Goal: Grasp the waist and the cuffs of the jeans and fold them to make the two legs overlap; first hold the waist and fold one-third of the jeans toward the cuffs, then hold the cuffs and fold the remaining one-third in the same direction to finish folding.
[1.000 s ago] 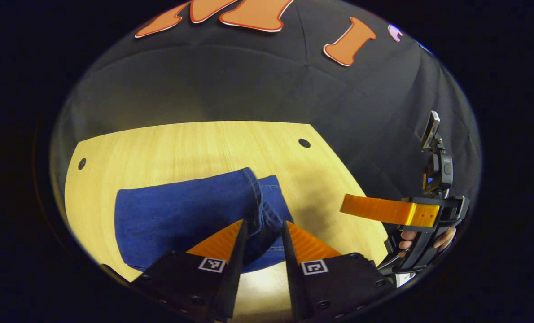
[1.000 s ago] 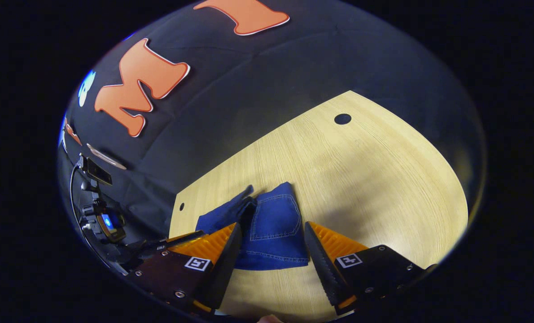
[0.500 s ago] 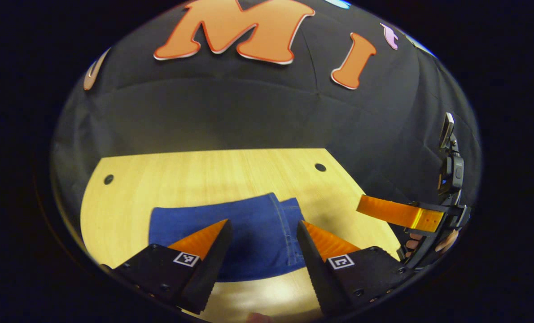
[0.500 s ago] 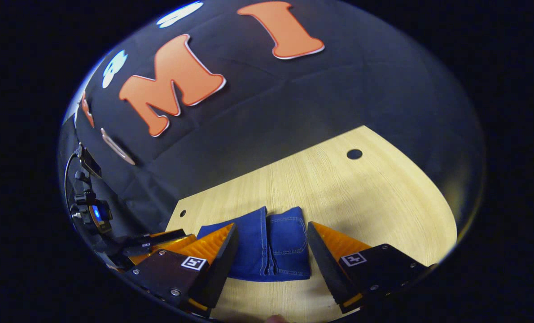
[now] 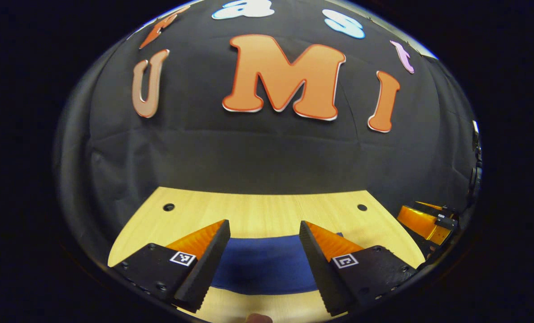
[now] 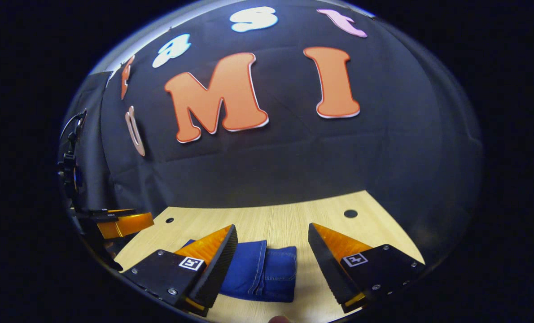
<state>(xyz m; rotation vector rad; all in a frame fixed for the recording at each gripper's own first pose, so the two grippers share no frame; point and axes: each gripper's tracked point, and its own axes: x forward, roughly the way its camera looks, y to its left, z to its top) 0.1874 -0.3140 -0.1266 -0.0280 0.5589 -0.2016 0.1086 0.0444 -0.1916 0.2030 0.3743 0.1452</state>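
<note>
On the wooden table (image 6: 289, 222), near its front edge, the jeans (image 6: 260, 276) lie as a compact folded bundle, layers stacked, a seamed edge up. Folding is judged complete. Left gripper (image 5: 263, 258) hovers above the denim, jaws wide apart, holding nothing. Right gripper (image 6: 271, 264) likewise: fingers spread, empty. Recommended: withdraw both straight up and back, clear of the cloth, so no finger snags and disturbs the fold.
</note>
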